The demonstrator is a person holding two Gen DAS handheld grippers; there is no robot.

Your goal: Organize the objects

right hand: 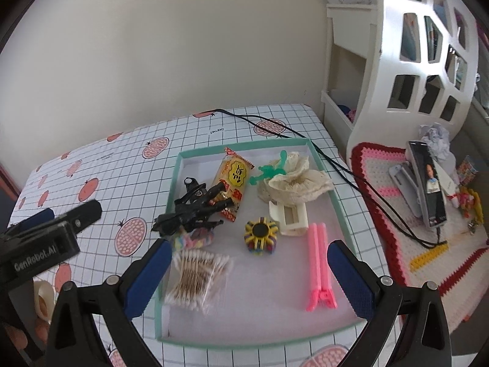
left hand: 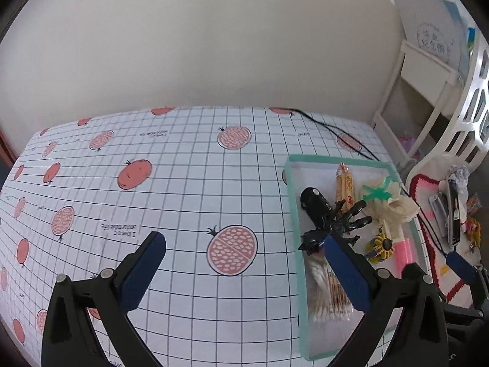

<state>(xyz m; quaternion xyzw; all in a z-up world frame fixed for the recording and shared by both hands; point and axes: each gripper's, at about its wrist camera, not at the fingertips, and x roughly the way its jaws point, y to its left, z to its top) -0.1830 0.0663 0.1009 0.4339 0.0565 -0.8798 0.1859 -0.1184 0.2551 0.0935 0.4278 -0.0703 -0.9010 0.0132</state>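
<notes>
Both tongs hang released and empty: the left tongs over the bare checked tabletop, the right tongs above the green-rimmed tray. The tray holds the cotton swab bag at seven o'clock, the pink clip at five, and the black claw clip at ten. To lift the pink clip cleanly, I judge the right tongs should straddle its narrow width, descend straight, and avoid the tray wall.
</notes>
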